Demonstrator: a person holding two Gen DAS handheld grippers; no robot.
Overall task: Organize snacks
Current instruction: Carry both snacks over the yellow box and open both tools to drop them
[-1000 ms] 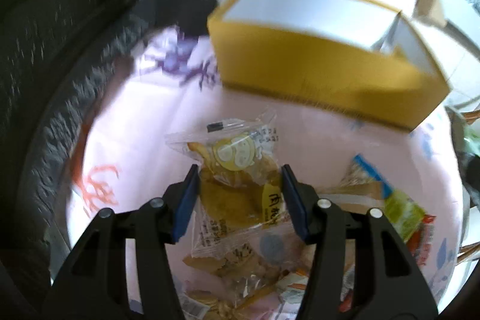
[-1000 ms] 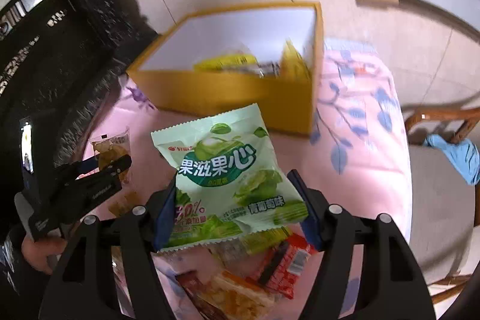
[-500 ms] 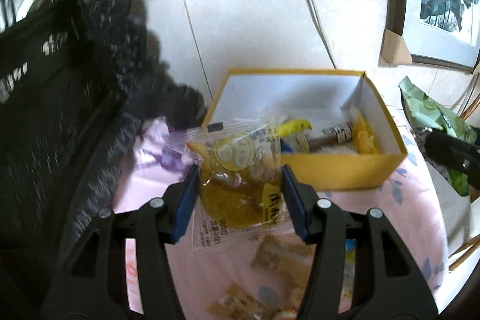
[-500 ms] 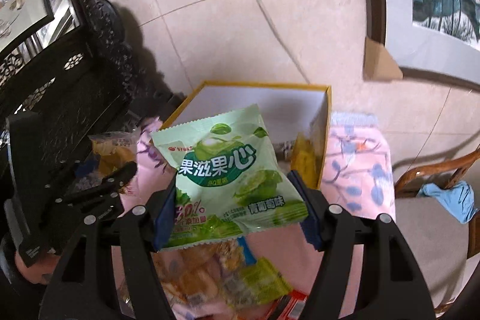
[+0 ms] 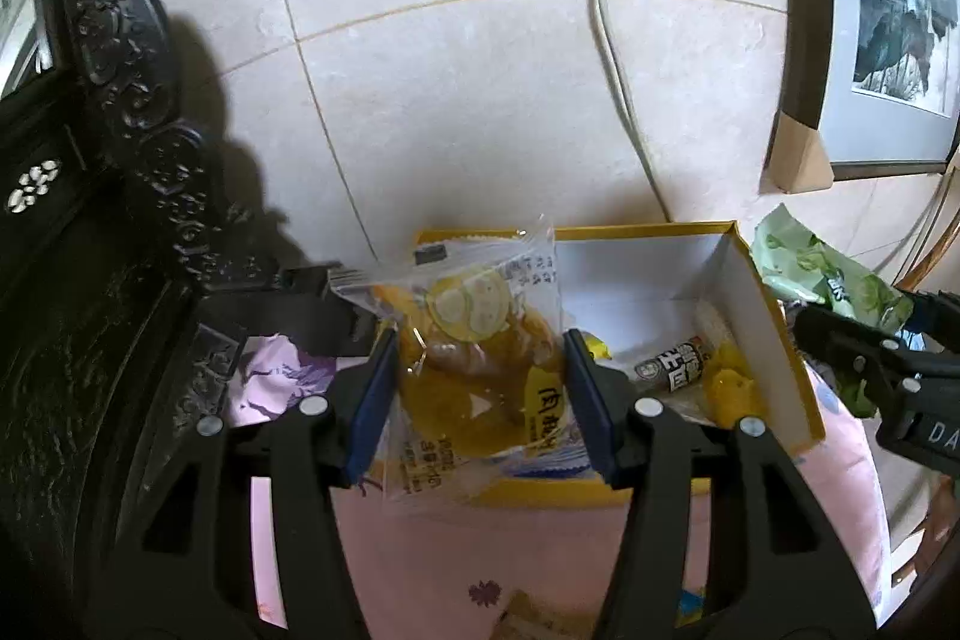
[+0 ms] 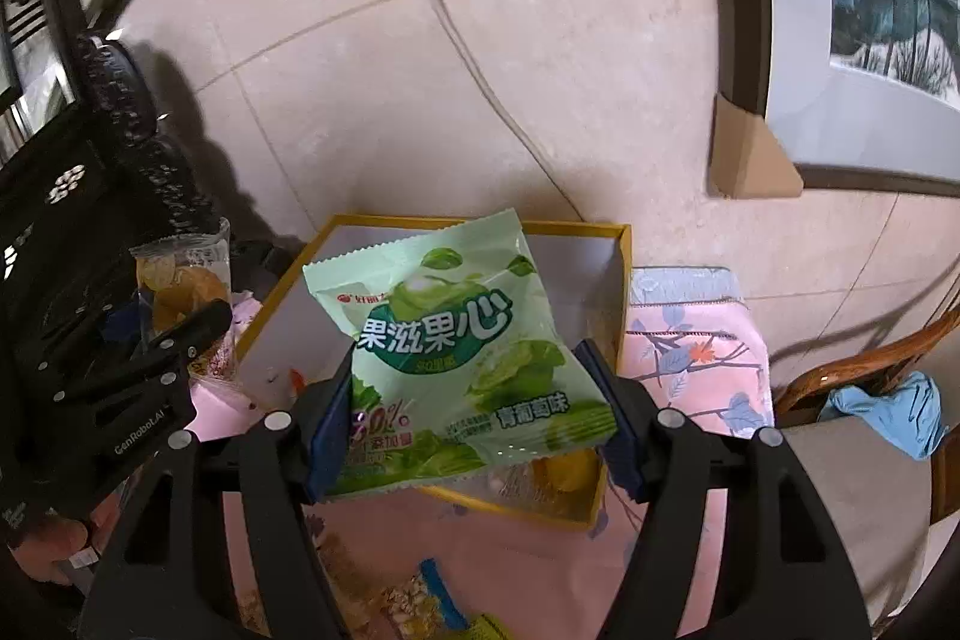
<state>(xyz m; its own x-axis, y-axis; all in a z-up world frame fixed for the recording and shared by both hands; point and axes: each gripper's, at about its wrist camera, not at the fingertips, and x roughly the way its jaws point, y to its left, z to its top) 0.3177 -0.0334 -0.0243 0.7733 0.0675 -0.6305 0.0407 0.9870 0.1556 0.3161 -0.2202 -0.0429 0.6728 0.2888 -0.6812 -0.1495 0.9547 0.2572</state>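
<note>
The left wrist view looks down into the yellow box point(image 5: 774, 340), ahead of and just below the left gripper point(image 5: 477, 400): inside lie a dark stick-shaped packet point(image 5: 675, 367) with white characters and a small yellow snack point(image 5: 732, 388). In the right wrist view the box point(image 6: 624, 292) is mostly hidden by the held bag, and only its white inner walls and a few wrappers at the near corner show. That view alone shows a wooden chair point(image 6: 870, 382) with a blue cloth point(image 6: 894, 412) off to the right, and loose snacks point(image 6: 432, 604) on the pink floral tablecloth point(image 6: 690, 352) beneath the gripper.

The left gripper's blue pads clamp a clear packet of yellow cake point(image 5: 480, 364) by its sides — a round yellow sticker faces the camera, and the Chinese print is too small to read. The right gripper point(image 6: 474, 412) pinches a pale green pouch point(image 6: 456, 352) in the same way; its front reads 果滋果心, with 青葡萄味 lower right and "30%" at the lower left. Both bags hang above the near edge of the box.

The left gripper's body, seen from the right, carries the lettering "GenRobot.AI" — a hand point(image 6: 54, 544) grips it below.
</note>
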